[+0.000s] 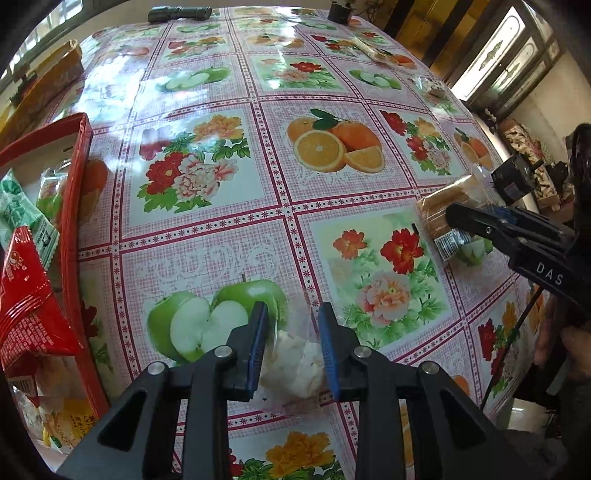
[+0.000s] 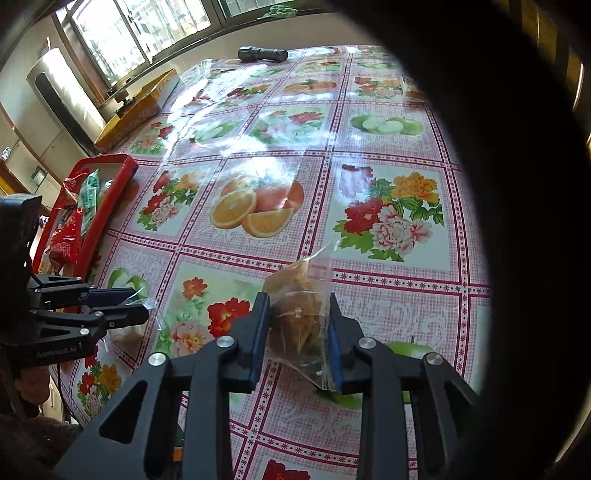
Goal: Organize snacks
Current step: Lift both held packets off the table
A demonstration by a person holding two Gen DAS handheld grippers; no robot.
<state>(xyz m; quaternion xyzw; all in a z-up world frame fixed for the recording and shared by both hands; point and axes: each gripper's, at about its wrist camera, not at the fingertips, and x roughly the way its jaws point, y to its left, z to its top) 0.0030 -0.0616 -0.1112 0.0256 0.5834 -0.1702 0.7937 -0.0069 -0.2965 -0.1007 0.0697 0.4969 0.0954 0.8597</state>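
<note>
My left gripper has its jaws around a clear bag of a white puffed snack lying on the fruit-print tablecloth, pads close to the bag on both sides. My right gripper is shut on a clear packet of brown biscuits; the same packet and gripper show at the right of the left wrist view. A red tray holding several wrapped snacks, among them a red packet and a green packet, stands at the left; it also shows in the right wrist view.
A dark flashlight lies at the far edge. A yellow box sits at the far left. Two more wrapped snacks lie at the far right, near the table edge. A dark object stands at the back.
</note>
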